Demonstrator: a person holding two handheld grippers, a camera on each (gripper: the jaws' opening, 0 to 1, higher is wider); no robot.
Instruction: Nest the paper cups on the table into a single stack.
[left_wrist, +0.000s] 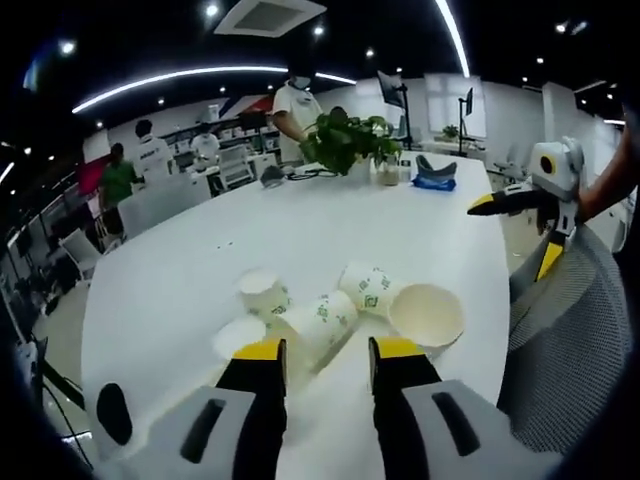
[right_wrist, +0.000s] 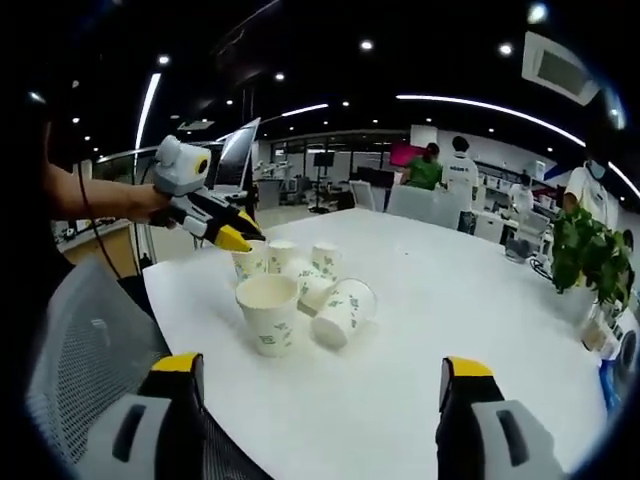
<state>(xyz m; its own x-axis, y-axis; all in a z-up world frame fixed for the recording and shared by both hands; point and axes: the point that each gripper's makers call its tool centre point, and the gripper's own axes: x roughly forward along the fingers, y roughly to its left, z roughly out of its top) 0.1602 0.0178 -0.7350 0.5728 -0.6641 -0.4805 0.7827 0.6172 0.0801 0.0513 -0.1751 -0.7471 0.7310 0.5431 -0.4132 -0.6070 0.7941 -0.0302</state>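
Several white paper cups with green print sit clustered near the edge of the white table (left_wrist: 300, 220). One cup (left_wrist: 322, 322) lies on its side just beyond my left gripper (left_wrist: 328, 352), whose jaws stand open with nothing between them. Another cup (left_wrist: 427, 316) shows its open mouth, and a further one (left_wrist: 263, 293) sits at the left. In the right gripper view an upright cup (right_wrist: 268, 312) stands nearest, with a tipped cup (right_wrist: 340, 312) beside it. My right gripper (right_wrist: 320, 366) is wide open, short of the cups. The left gripper (right_wrist: 222, 228) hovers over the far cups; the right gripper (left_wrist: 520, 225) hangs off the table's right edge.
A grey mesh chair (left_wrist: 570, 330) stands at the table's edge, close to the cups. At the far end of the table are a potted plant (left_wrist: 345, 140) and a blue object (left_wrist: 435, 175). Several people stand among desks beyond it.
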